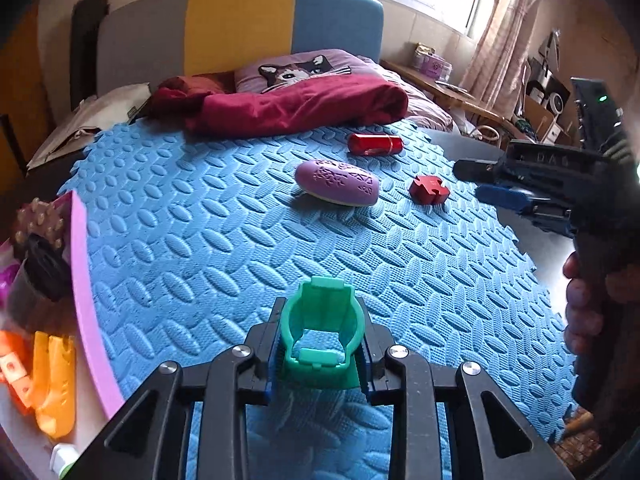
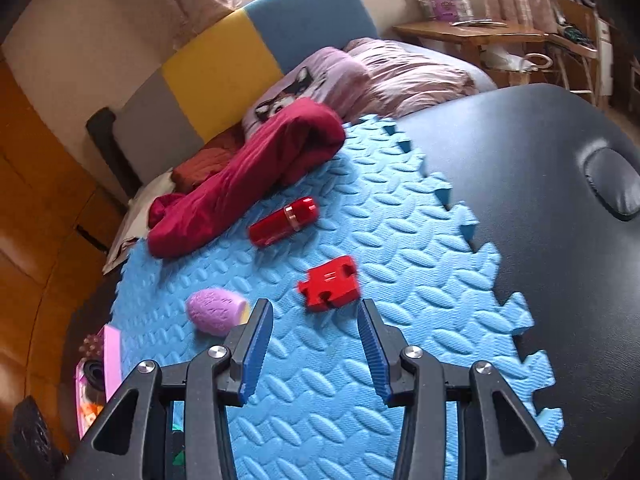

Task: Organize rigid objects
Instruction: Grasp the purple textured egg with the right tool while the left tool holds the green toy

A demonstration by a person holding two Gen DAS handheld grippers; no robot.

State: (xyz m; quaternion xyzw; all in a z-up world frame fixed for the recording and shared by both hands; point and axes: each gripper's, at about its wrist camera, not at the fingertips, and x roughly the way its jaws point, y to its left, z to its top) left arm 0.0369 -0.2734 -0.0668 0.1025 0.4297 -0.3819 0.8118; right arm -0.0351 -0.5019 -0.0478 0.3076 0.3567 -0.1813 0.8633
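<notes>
— Left gripper [image 1: 320,344] clamped on the green ring [image 1: 320,332], held above the blue mat [image 1: 200,220]. Best carried level toward the pink box [image 1: 86,280] at left.

— Right gripper [image 2: 316,344] spread wide, empty, nearing the red puzzle piece [image 2: 330,283]. Worth centring before closing.

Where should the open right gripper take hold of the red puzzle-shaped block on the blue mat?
Grip the red puzzle-shaped block across its two long flat sides, clear of the knob and the notch. It lies flat on the blue mat, just ahead of the open right gripper, so coming down from above looks best, with nothing crowding it.
</notes>
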